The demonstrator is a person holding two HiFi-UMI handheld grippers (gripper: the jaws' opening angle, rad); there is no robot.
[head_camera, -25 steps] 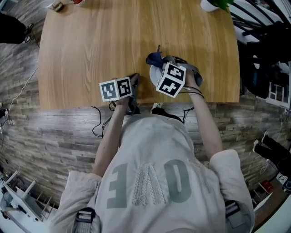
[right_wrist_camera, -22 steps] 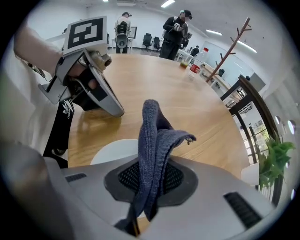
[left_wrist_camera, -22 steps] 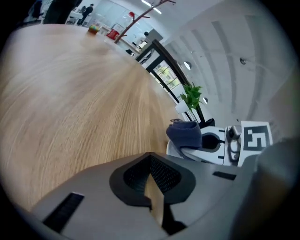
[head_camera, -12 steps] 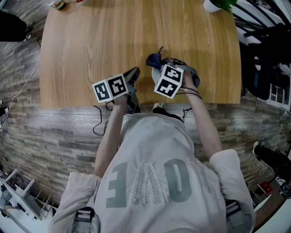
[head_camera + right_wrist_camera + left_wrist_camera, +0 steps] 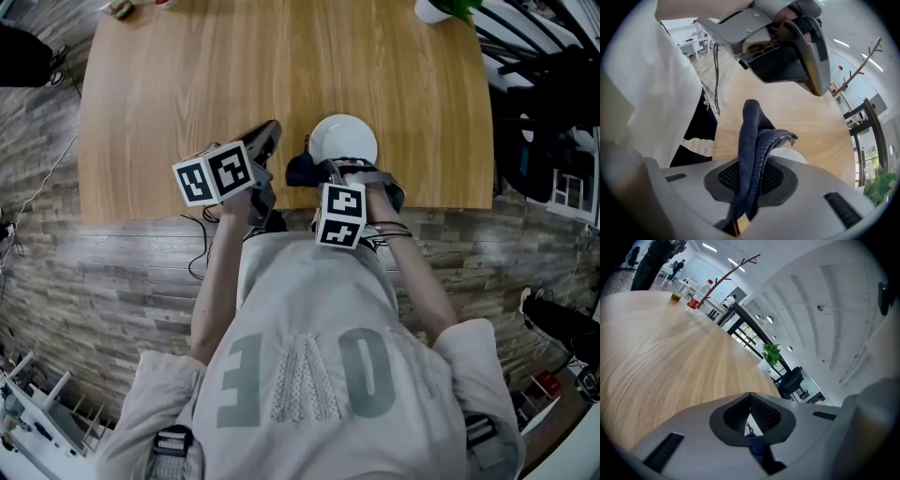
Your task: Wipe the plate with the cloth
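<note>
Hazard: plate may skid when wiped
Right gripper (image 5: 749, 179) pinches navy cloth (image 5: 753, 136); white plate (image 5: 343, 139) ahead lies unrestrained (left gripper (image 5: 750, 397) closed, empty, alongside).

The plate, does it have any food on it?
No, the head view shows the plate plain white and bare, with the cloth pinched in the right gripper near its rim.

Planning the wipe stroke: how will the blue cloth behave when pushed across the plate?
Probably floppy: the cloth folds and flops over where the right gripper pinches it, so pushed it would likely bunch up rather than slide flat. Its knit-like weave suggests light and grippy, not slippery.
</note>
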